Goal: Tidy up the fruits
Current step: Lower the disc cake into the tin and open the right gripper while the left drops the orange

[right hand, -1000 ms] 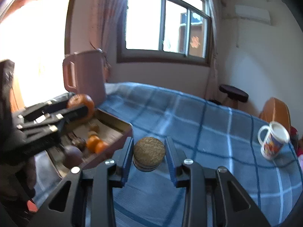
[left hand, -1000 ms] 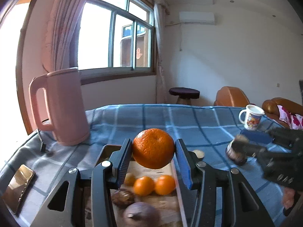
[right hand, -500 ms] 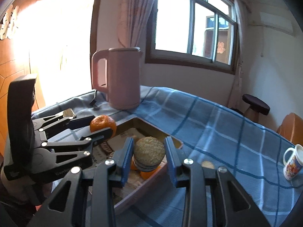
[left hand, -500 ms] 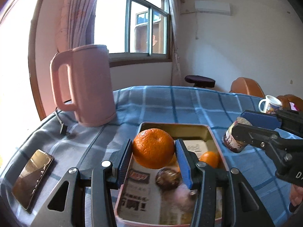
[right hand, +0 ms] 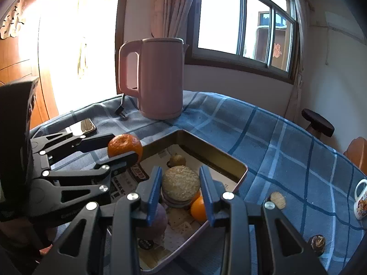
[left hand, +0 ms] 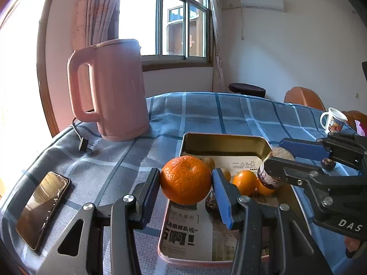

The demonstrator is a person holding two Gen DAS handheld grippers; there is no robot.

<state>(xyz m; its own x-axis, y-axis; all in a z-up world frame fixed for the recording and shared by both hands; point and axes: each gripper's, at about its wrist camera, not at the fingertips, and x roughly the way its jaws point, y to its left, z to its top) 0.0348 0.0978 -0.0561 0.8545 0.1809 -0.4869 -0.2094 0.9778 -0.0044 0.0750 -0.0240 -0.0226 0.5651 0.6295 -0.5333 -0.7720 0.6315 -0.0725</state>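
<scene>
Orange mandarin (left hand: 185, 180) gripped by left gripper (left hand: 186, 189); right gripper (right hand: 180, 192) grips halved fruit (right hand: 180, 183), cut face only right view.

Pink kettle (left hand: 110, 89), blue-checked tablecloth (left hand: 206, 114), orange mandarin (left hand: 185, 180).

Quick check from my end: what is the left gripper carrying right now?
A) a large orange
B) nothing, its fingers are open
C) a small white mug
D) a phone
A: the left gripper is closed on the large orange, holding it over the near-left edge of the tray.
</scene>
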